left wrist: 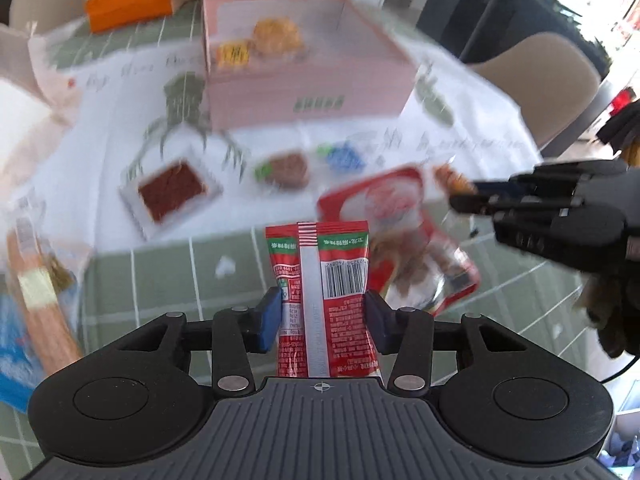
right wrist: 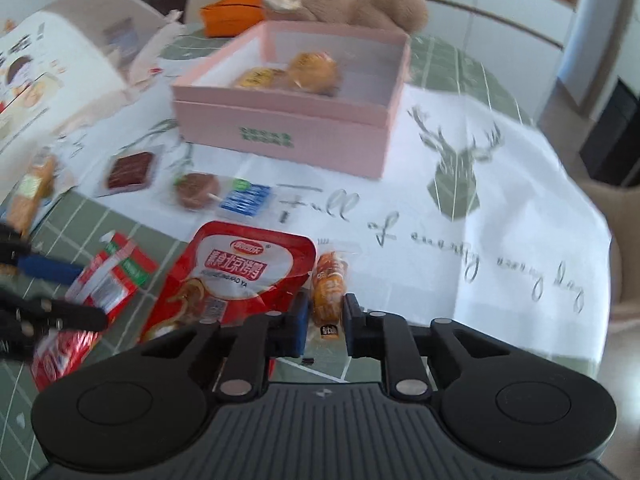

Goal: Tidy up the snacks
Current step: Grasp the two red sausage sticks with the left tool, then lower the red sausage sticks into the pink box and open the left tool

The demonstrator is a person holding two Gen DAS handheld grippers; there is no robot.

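Note:
My left gripper (left wrist: 322, 314) is shut on a red snack packet (left wrist: 326, 280) with a barcode and holds it upright above the green tablecloth. It also shows in the right wrist view (right wrist: 108, 280). My right gripper (right wrist: 326, 320) is shut on a small orange snack packet (right wrist: 328, 284); it shows at the right of the left wrist view (left wrist: 464, 196). A large red roast-duck pouch (right wrist: 236, 276) lies between the two grippers. The open pink box (right wrist: 304, 120) stands beyond, holding two yellow-orange pastries (right wrist: 312, 72).
A dark red packet (right wrist: 130, 170), a brown round snack (right wrist: 198, 190) and a blue packet (right wrist: 246, 200) lie in front of the box. A sausage packet (right wrist: 30, 192) is at the left. An orange pouch (right wrist: 232, 14) and a plush toy (right wrist: 360, 4) sit behind.

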